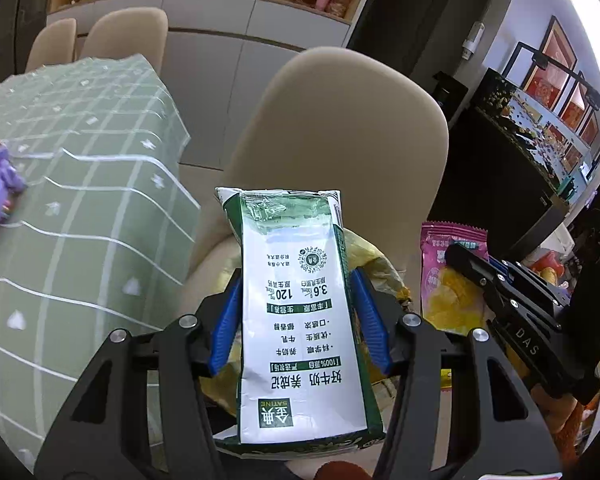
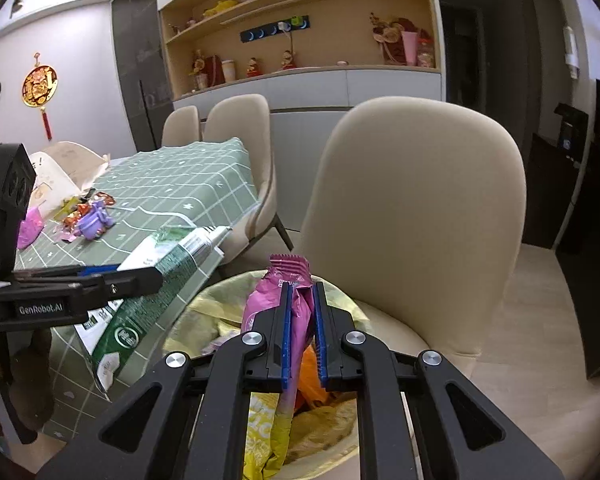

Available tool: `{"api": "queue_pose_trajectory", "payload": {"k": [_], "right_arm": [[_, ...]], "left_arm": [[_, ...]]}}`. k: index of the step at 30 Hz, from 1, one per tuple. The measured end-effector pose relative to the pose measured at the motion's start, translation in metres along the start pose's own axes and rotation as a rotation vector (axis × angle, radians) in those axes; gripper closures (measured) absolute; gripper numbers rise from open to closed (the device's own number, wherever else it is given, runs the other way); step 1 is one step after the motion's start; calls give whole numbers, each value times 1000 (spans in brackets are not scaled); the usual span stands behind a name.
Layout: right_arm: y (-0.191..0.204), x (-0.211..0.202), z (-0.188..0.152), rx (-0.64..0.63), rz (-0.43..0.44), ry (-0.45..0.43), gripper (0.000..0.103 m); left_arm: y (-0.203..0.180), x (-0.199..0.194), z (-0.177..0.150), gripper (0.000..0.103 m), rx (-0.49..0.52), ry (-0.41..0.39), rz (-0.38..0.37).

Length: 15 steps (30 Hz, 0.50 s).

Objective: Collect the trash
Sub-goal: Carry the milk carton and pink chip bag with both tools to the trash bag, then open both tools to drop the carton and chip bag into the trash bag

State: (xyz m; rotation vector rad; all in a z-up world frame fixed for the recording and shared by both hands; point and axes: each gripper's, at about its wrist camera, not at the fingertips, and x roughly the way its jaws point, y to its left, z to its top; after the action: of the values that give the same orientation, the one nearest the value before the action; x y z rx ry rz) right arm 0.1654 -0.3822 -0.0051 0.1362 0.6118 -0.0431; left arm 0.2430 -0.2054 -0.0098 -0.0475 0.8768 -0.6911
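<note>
Both grippers clamp trash: left gripper (image 1: pixel 296 316) milk carton (image 1: pixel 300 312), right gripper (image 2: pixel 303 332) pink wrapper (image 2: pixel 296 320).

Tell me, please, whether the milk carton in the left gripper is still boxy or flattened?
Flattened. From the right wrist view the milk carton shows as a thin crumpled slab, and its top end looks crushed and creased between the left gripper pads.

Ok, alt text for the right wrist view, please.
The right gripper is shut on a pink snack wrapper above a yellow-lined trash bin. At left, the left gripper holds a green-and-white milk carton beside the green checked table.
</note>
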Motion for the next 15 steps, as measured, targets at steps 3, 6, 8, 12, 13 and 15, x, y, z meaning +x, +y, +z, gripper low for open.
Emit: {"api": "queue_pose_trajectory", "payload": {"k": [3,6,8,12,13,15], "right_arm": [[-9,4,-1,11,-1,5,92],[-15,8,-2,25,-1,5,92],[-19,11,-2,33,1,7,92],[-21,17,-2,38,2,16,92],[-23,19,-3,38,2,19,92],[-24,21,-3,42,2,23,92]], "left_arm": [[-2,13,-3,52,-9,13,-4],[-3,25,-4,52,-21,29,-3],[-3,30,-4,52,-22,34,0],[-4,40,-5,52,-26,45,-4],[-5,43,-6,52,-27,47,-4],[-5,47,-6,52,-28,52,-9]]}}
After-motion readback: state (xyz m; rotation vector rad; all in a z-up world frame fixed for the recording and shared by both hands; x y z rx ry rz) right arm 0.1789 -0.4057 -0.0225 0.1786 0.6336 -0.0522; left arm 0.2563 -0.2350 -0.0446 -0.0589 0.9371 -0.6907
